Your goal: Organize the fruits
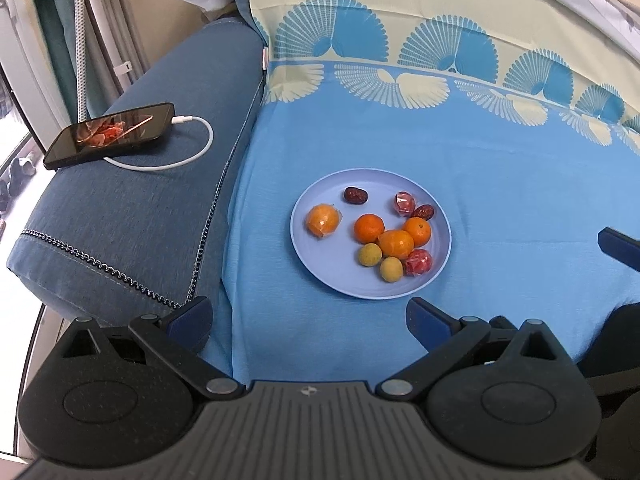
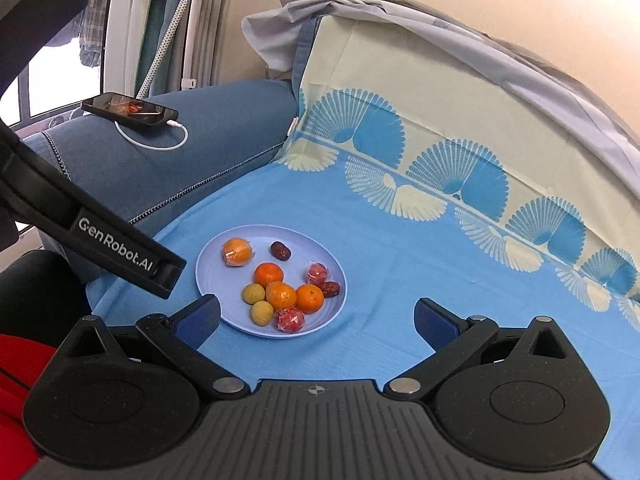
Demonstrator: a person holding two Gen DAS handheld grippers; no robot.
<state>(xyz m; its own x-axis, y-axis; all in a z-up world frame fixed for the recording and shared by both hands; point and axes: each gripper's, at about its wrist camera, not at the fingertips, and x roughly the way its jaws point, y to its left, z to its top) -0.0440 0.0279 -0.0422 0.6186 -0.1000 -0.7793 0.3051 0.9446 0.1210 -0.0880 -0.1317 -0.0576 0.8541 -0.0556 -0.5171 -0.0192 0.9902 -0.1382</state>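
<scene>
A pale blue plate [image 1: 320, 264] lies on the blue sheet and also shows in the right wrist view [image 2: 216, 276]. It holds three small oranges [image 1: 396, 244], a wrapped orange [image 1: 324, 221], two yellow-green longans [image 1: 369, 255], two dark red dates [image 1: 355, 195] and two red wrapped fruits [image 1: 419, 262]. My left gripper [image 1: 308, 322] is open and empty, just short of the plate's near rim. My right gripper [image 2: 316, 318] is open and empty, with the plate just ahead of its left finger [image 2: 198, 320].
A phone [image 1: 110, 134] on a white charging cable [image 1: 180, 160] lies on the blue sofa arm [image 1: 132, 216] to the left. A patterned cushion [image 1: 440, 20] rises behind the sheet. The left gripper's body [image 2: 100, 240] crosses the right wrist view at the left.
</scene>
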